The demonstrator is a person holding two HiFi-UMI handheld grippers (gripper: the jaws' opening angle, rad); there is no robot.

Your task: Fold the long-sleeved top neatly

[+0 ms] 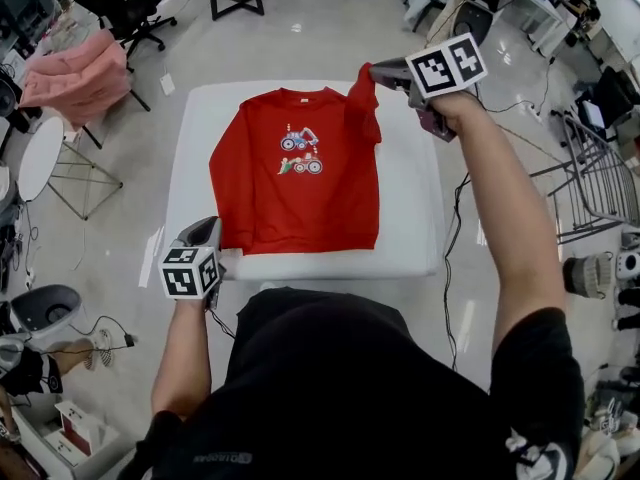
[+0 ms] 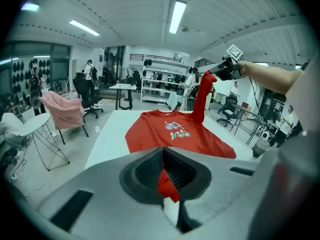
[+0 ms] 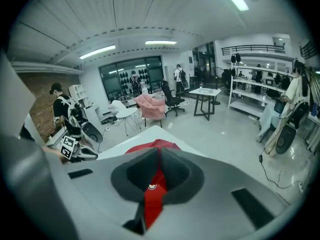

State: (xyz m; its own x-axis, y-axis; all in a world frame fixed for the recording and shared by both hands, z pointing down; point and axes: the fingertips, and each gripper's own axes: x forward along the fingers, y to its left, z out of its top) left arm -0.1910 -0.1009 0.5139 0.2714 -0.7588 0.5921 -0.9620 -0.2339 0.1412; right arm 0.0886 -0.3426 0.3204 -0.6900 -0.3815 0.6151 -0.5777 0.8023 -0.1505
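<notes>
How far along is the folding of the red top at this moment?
Done: the red top lies spread, print up, on the white table. In hand: the left gripper is shut on the near hem corner, and the right gripper is shut on fabric at the far right shoulder, raised off the table. Left: no fold across the body shows yet, and the whole front is uncovered.
</notes>
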